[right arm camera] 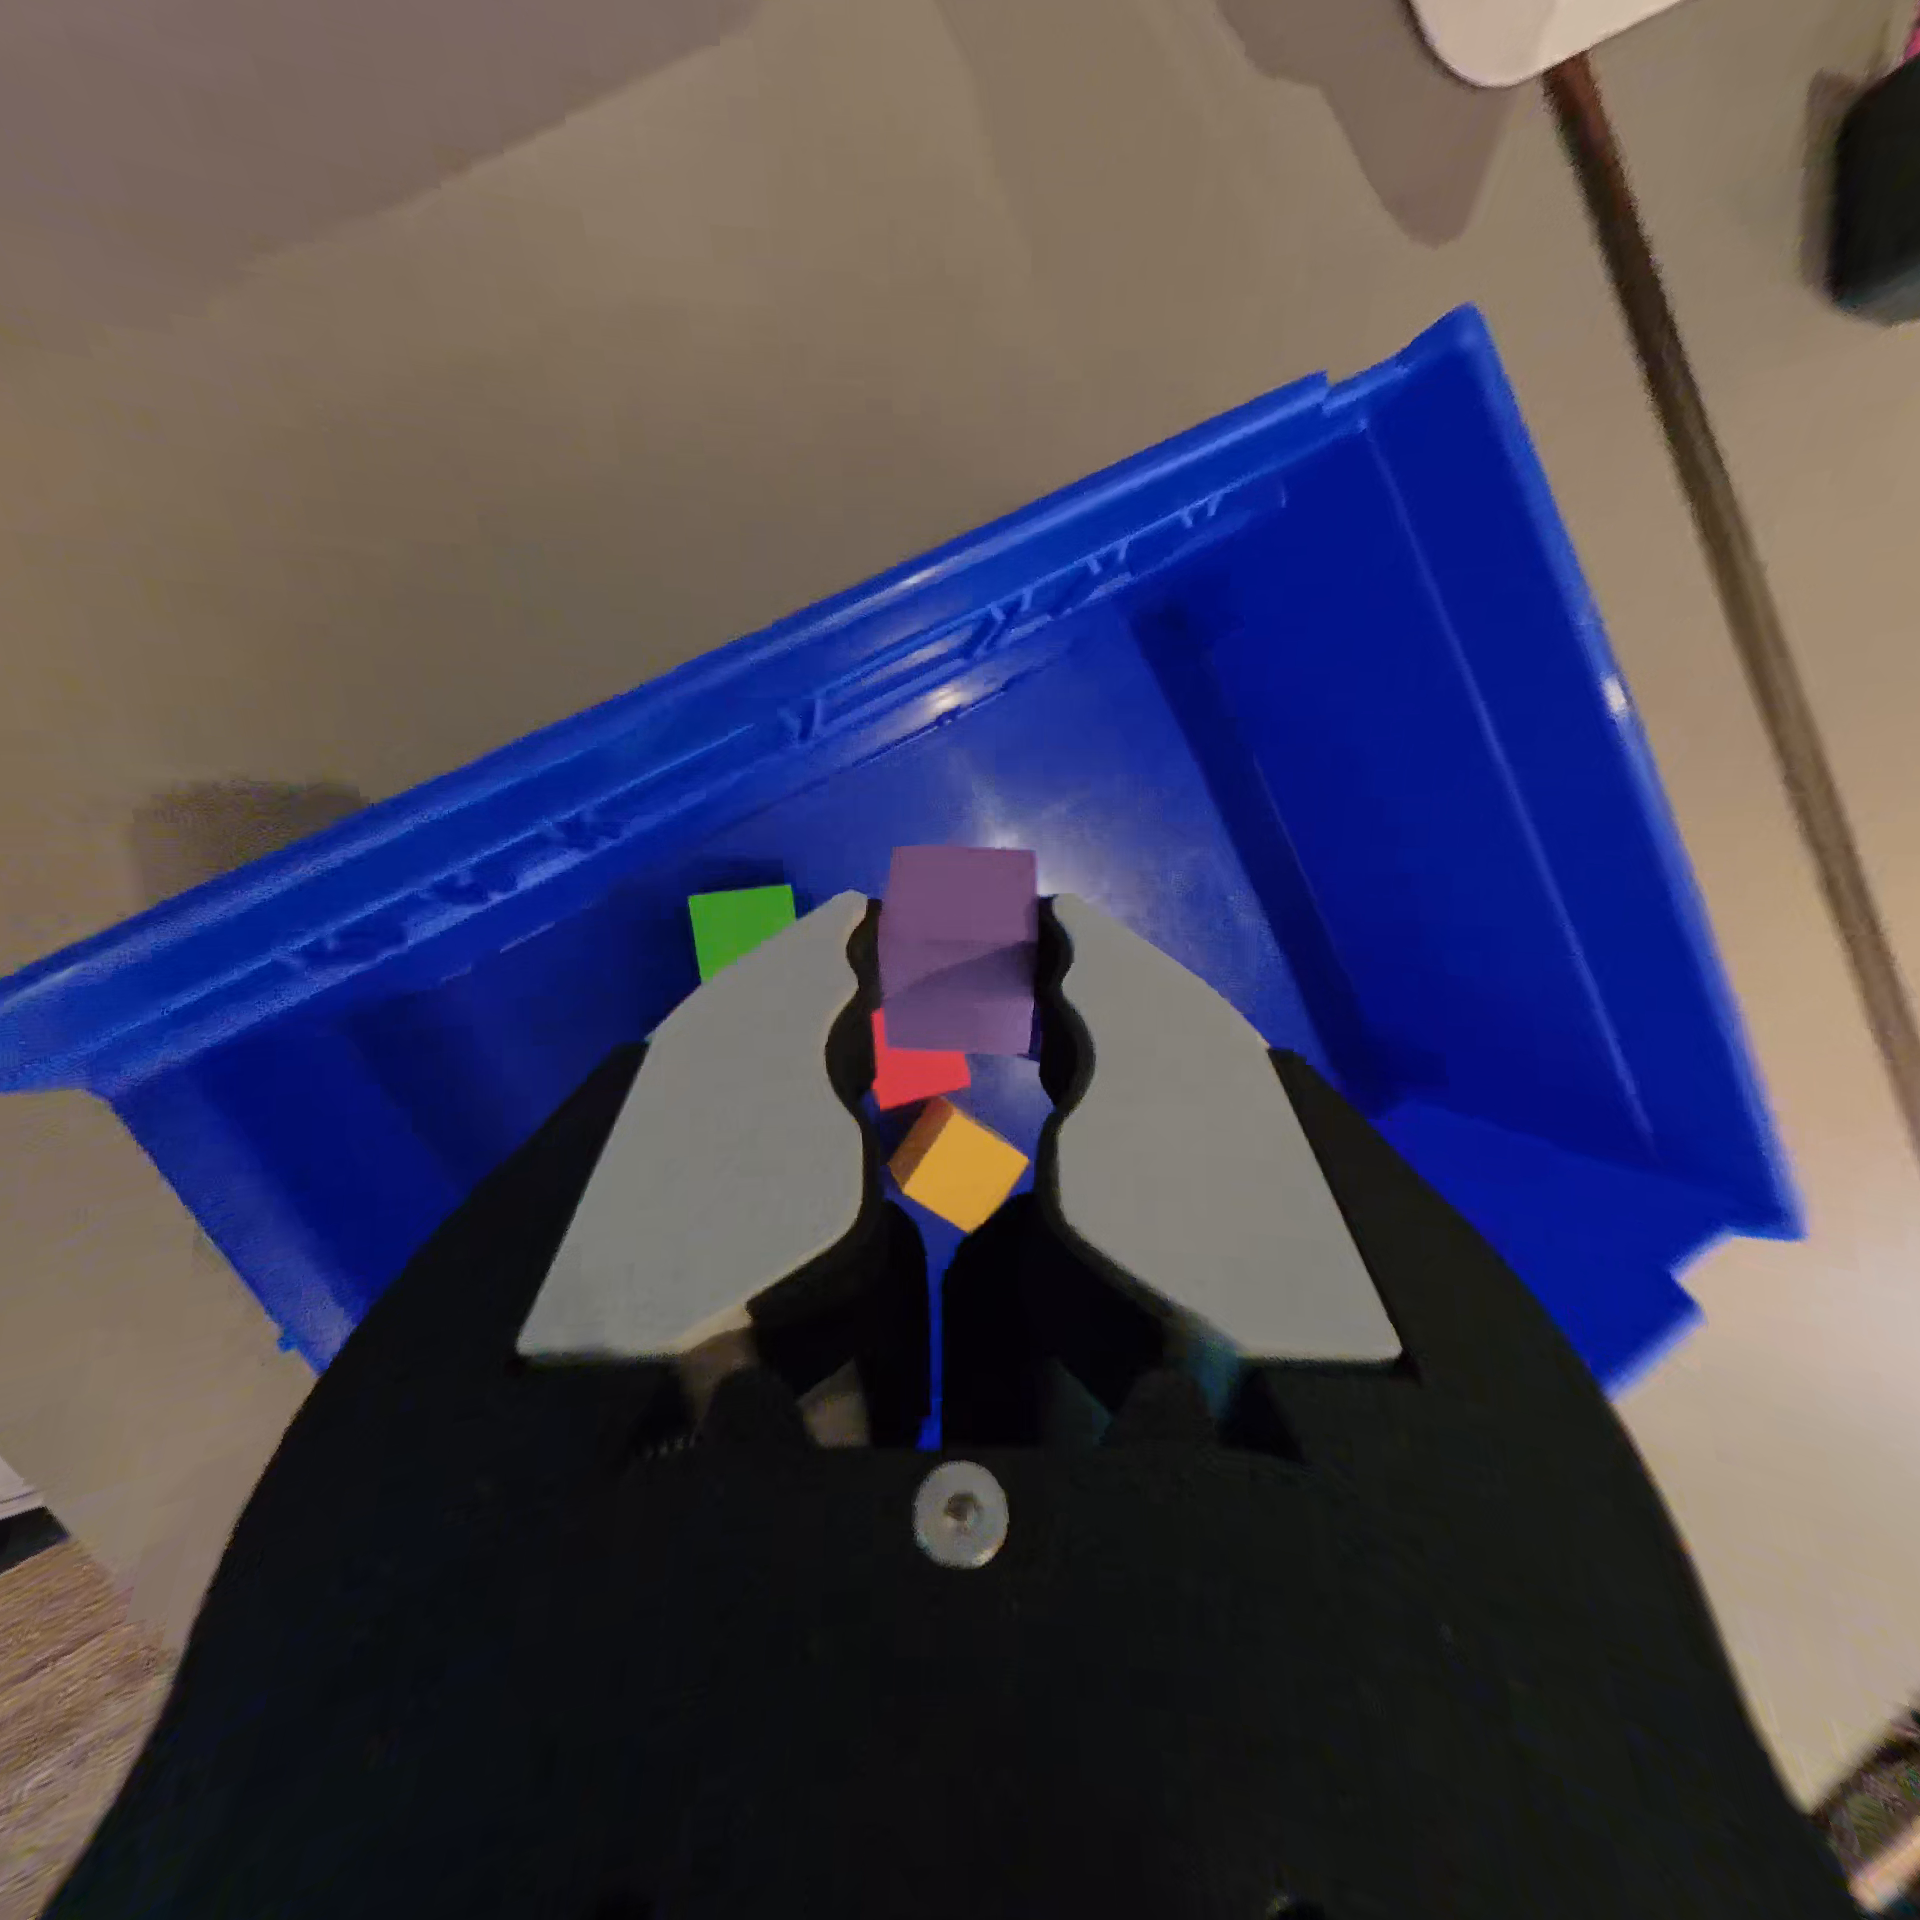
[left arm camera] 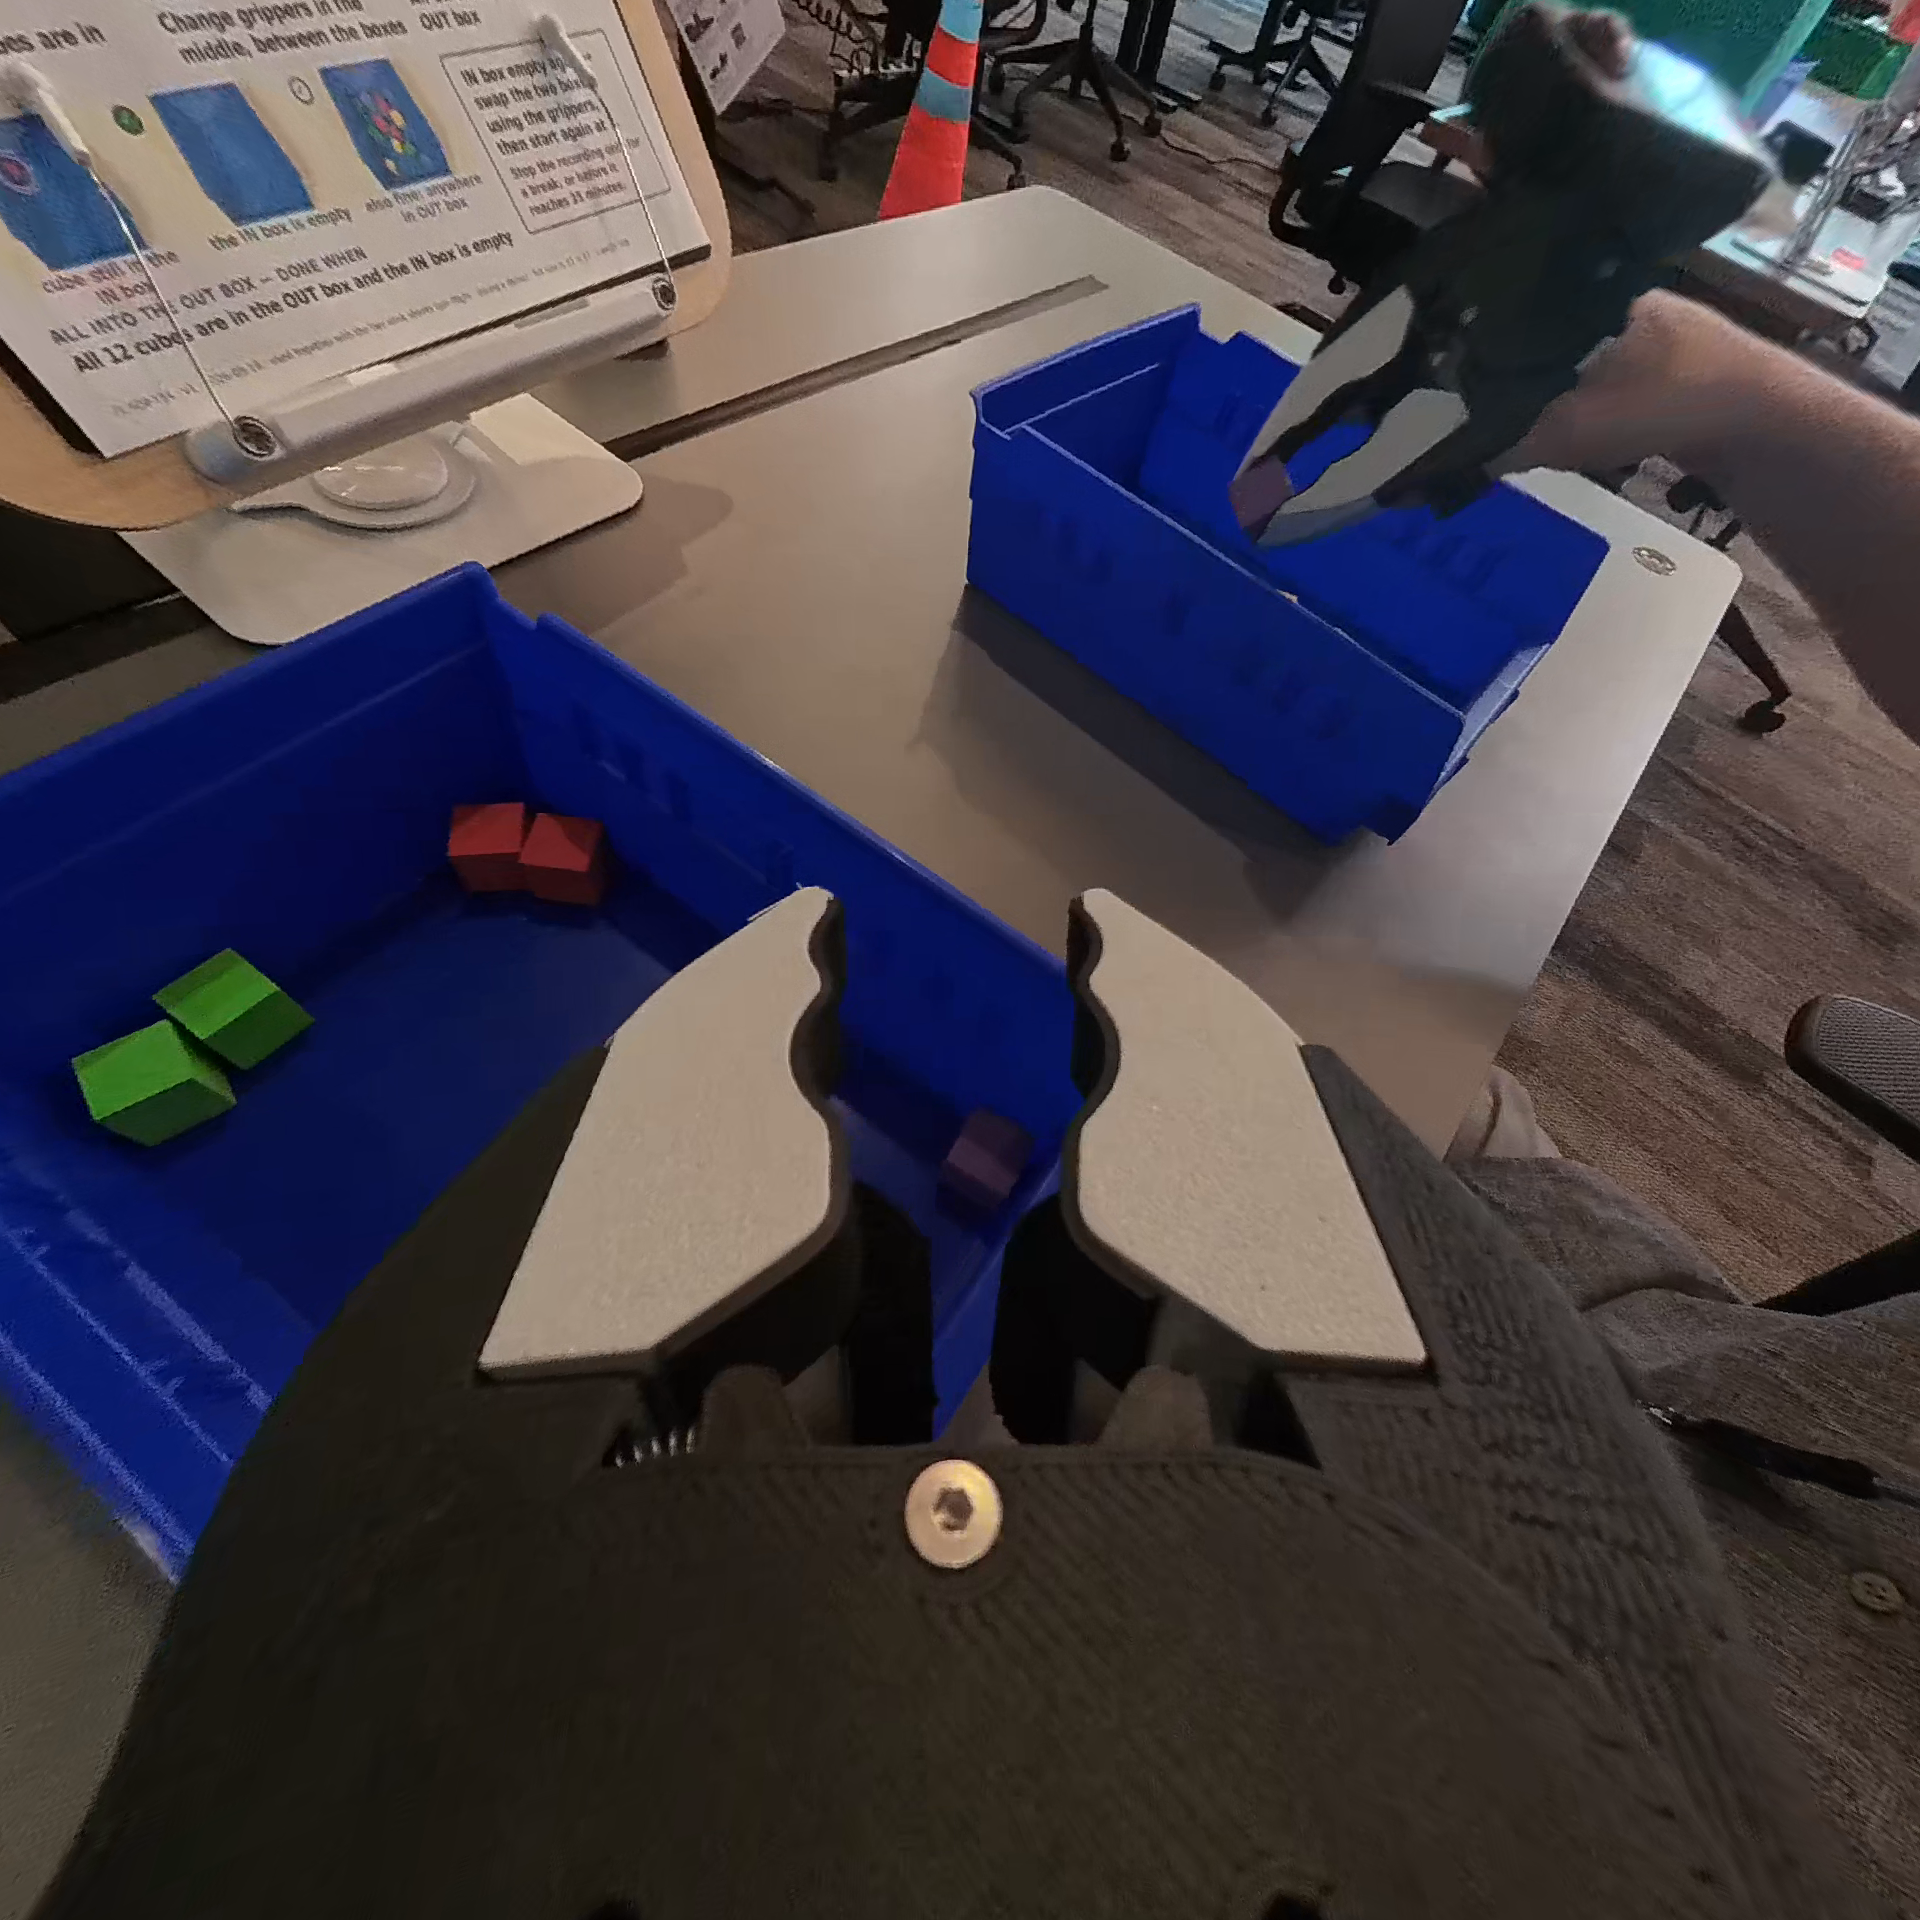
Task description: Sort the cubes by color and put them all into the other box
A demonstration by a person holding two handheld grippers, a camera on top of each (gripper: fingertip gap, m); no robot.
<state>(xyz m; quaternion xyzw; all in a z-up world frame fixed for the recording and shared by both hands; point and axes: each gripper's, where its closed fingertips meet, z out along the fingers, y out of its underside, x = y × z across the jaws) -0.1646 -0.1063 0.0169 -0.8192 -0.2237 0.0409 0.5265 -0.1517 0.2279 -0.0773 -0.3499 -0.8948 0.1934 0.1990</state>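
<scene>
— While your right gripper (right arm camera: 961, 914) reaches down into the far blue plastic bin (right arm camera: 1455, 727), where does the small purple wooden cube (right arm camera: 961, 945) sit against its jaws?

— Right between the tips: your grey fingers (right arm camera: 748, 1122) press it from both sides, so that gripper is clamped on the cube. Behind the tips, deeper in the gap, a red cube (right arm camera: 914, 1075) and a yellow cube (right arm camera: 956, 1164) lie on the bin floor; a green cube (right arm camera: 740, 930) shows just left of the left finger.

— And your left gripper (left arm camera: 951, 925)?

— Its jaws are parted and hold nothing, hovering over the rim of the near blue plastic bin (left arm camera: 312, 1351). A second purple cube (left arm camera: 985, 1162) lies below the gap; two red cubes (left arm camera: 525, 857) and two green cubes (left arm camera: 192, 1044) lie off to the left.
</scene>
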